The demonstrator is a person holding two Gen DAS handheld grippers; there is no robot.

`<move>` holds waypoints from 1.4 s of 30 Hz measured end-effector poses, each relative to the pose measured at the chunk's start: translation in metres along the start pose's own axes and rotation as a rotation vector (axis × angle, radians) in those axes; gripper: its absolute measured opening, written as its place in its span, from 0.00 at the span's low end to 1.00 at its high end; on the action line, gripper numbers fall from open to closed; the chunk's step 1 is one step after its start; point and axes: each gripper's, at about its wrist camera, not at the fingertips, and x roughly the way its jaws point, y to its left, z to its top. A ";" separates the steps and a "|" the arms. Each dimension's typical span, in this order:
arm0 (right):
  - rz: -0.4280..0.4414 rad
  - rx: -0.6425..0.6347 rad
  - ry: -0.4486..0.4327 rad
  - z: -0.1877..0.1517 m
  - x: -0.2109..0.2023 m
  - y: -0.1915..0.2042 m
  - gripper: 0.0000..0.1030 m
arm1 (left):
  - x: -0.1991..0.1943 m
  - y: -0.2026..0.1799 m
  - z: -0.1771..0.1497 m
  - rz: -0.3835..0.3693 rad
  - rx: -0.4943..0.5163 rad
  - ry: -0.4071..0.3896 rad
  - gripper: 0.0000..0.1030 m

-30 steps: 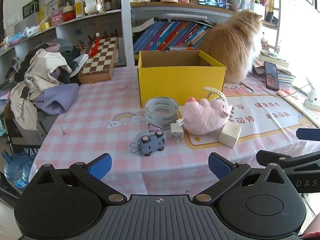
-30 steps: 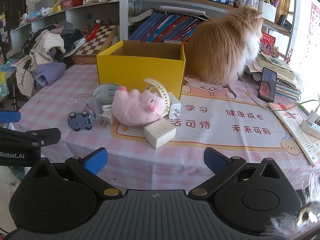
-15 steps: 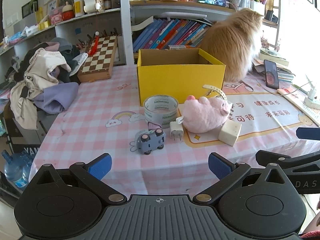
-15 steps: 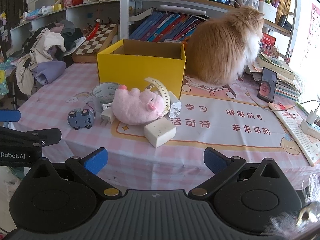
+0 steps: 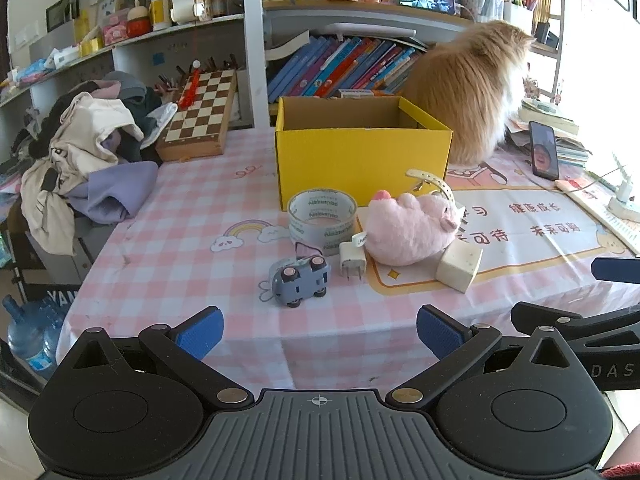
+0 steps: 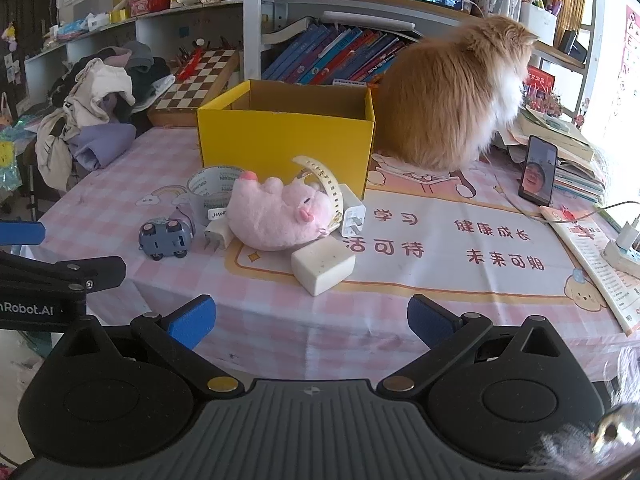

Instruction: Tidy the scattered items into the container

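Blue pads spread wide on both: my left tool (image 5: 318,330) and right tool (image 6: 310,320) are hanging open, empty, at the counter (image 5: 192,216) edge. Just past them the toy car (image 5: 300,282), charger (image 5: 353,257), white block (image 5: 459,266), pink plush (image 5: 408,230) and tape roll (image 5: 322,216) are lying clustered. Yellow box (image 5: 362,162) is sitting behind, cat (image 5: 468,92) beside it.

A fluffy orange cat (image 5: 472,92) is sitting on my surface (image 5: 180,248) with its back to me, facing the window side. A phone (image 6: 538,170) is standing propped beside it — a face is showing on its screen. A chessboard (image 5: 202,114) is leaning near a clothes heap (image 5: 80,152) — books (image 5: 340,68) are slanting on the shelf behind.
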 end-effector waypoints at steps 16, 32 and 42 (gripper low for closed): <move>0.000 0.004 -0.004 -0.002 0.000 -0.003 1.00 | -0.001 -0.001 0.000 -0.003 0.008 0.000 1.00; 0.001 0.007 -0.007 -0.001 -0.001 -0.004 1.00 | 0.000 0.003 -0.001 0.003 0.008 0.011 1.00; 0.009 0.003 0.003 -0.001 0.003 -0.007 1.00 | 0.002 0.007 -0.001 0.001 0.000 0.014 1.00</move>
